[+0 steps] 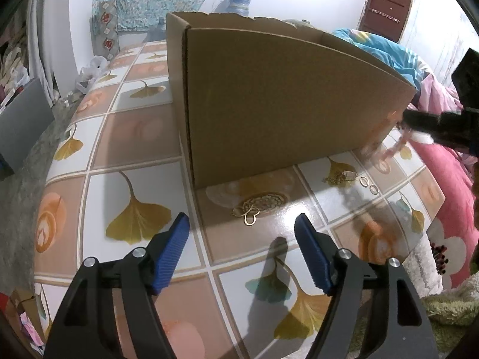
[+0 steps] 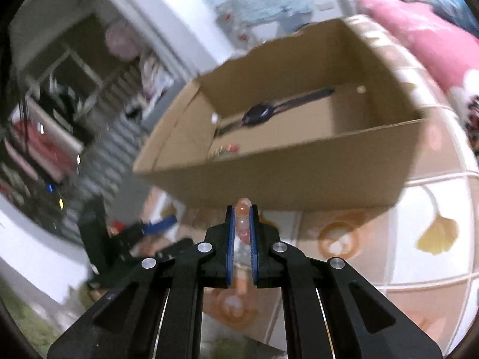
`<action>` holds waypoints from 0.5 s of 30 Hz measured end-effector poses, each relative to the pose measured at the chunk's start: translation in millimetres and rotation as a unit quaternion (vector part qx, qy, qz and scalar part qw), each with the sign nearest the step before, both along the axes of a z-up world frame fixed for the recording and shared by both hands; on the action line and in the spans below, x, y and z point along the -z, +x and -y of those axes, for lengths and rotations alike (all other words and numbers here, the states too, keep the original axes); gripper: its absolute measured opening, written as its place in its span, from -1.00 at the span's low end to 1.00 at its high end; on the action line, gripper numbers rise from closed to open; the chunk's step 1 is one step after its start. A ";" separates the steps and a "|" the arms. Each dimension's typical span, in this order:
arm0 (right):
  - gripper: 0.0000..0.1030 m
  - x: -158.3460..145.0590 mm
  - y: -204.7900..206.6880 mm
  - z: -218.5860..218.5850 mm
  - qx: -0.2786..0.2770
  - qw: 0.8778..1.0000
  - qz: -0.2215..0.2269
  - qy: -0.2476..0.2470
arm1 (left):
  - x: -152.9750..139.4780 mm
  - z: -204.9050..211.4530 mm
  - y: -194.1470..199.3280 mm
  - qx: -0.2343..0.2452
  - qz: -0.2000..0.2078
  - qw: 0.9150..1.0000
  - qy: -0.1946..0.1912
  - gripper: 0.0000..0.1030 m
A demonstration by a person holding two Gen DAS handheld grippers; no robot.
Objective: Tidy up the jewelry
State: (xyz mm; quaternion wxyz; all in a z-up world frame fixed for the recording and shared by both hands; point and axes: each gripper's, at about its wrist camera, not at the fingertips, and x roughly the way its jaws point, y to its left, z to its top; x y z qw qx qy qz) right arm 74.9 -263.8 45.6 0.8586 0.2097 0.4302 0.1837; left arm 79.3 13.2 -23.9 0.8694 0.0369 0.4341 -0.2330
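My left gripper [image 1: 242, 218] hangs open over the tiled table [image 1: 134, 137], with nothing between its blue pads [image 1: 176, 251]. Just beyond it lies a gold necklace with an oval pendant [image 1: 263, 202]. Further right are a gold chain [image 1: 339, 177] and two small hoops [image 1: 368, 185]. The open cardboard box [image 1: 284, 104] stands behind them. My right gripper [image 2: 242, 209] is shut on a pink-orange bead bracelet [image 2: 242, 206], in front of the box [image 2: 284, 173]. Inside the box lie a dark watch [image 2: 269, 110] and a small colourful piece [image 2: 227, 149]. The bracelet [image 1: 398, 143] dangles blurred from the right gripper [image 1: 431, 122].
A pink flowered blanket [image 1: 449, 209] and a green rug [image 1: 443, 305] lie past the table's right edge. A grey panel [image 1: 24, 113] and bags [image 1: 89, 71] sit on the floor to the left. The right wrist view is motion-blurred, with the left gripper [image 2: 155, 227] at lower left.
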 end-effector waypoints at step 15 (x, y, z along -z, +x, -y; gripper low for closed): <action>-0.46 15.1 -18.0 -16.3 0.039 0.963 0.024 -0.266 | 1.0 6.5 -1.6 -0.008 -0.002 1.000 0.009 0.51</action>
